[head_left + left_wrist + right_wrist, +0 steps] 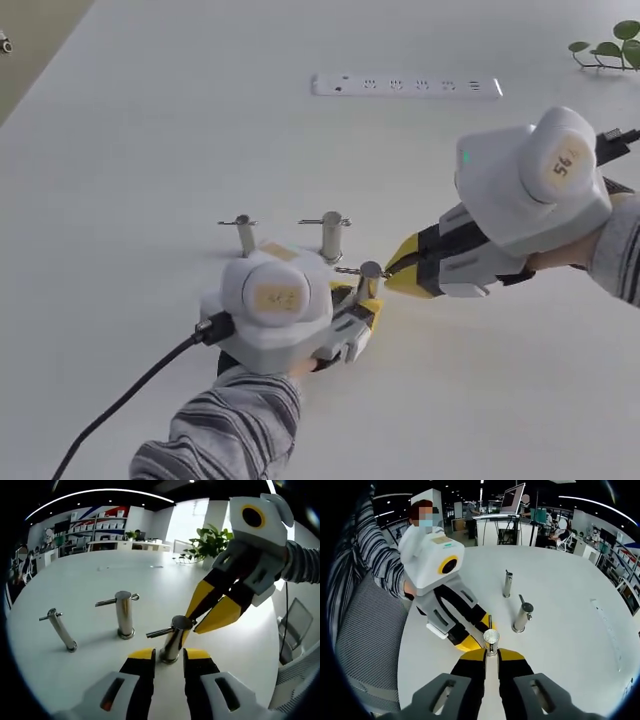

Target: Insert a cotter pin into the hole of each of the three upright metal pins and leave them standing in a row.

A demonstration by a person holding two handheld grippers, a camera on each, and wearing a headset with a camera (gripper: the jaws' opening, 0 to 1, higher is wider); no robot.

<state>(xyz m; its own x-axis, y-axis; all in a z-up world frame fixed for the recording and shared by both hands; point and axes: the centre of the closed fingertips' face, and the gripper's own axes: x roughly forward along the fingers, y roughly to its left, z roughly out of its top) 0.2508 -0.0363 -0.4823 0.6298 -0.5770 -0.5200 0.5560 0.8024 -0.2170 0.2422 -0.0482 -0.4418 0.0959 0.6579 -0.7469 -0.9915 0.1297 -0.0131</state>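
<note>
Briefly: I found my left gripper (169, 656) clenched on the foot of the nearest pin (174, 637), which stood upright between its jaws. My right gripper (189, 626) met that pin's head from the opposite side, pinching the cotter pin (159, 632) lodged through it. Ahead and left of the left gripper stood the middle pin (124, 615) and the far pin (61, 630), each already cottered.
</note>
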